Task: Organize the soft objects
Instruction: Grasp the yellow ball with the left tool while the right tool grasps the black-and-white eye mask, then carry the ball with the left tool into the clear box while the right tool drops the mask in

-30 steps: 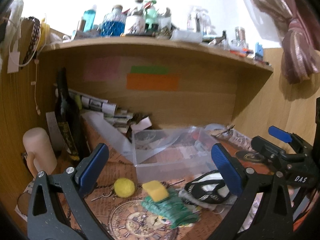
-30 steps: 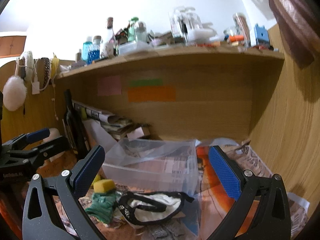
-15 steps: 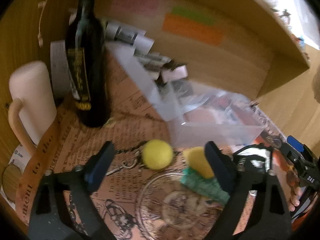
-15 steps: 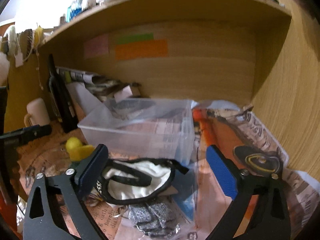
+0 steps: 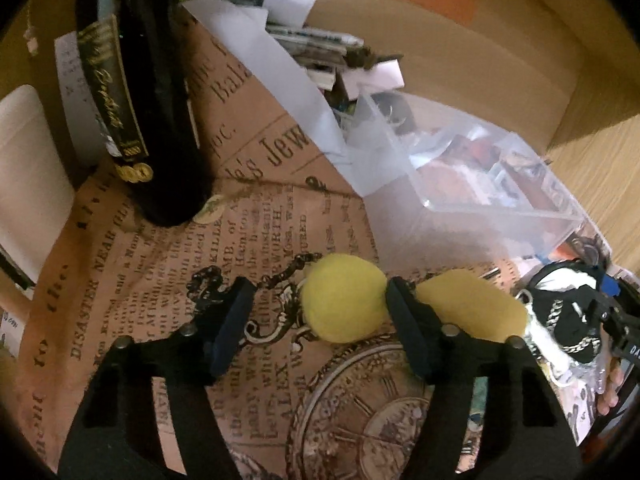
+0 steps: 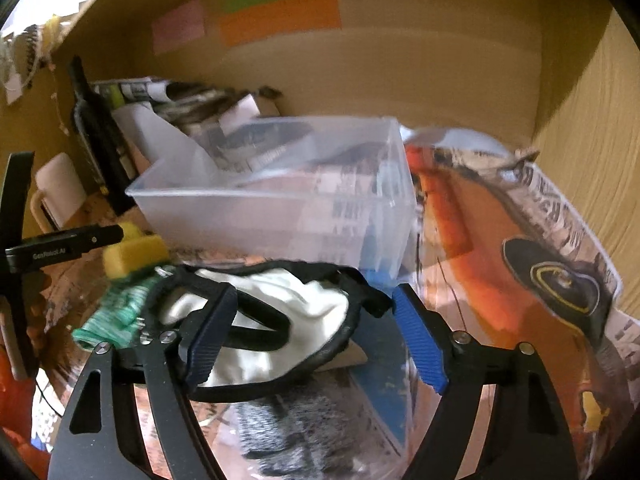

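Observation:
In the left wrist view a yellow soft ball lies on the printed paper between my open left gripper's jaws, against the right jaw. A yellow sponge lies just right of that jaw, on a green cloth. In the right wrist view my open right gripper is down around a black-and-white eye mask, with the left jaw over its straps. The sponge shows at left. A clear plastic bin stands behind; it also shows in the left wrist view.
A dark wine bottle and a pale mug stand at left. Rolled papers pile against the back wall. A grey speckled cloth lies under my right gripper. Wooden walls close in the back and right.
Both grippers dropped and pushed forward. The left one came down around the yellow ball and narrowed; the right one came down onto the eye mask.

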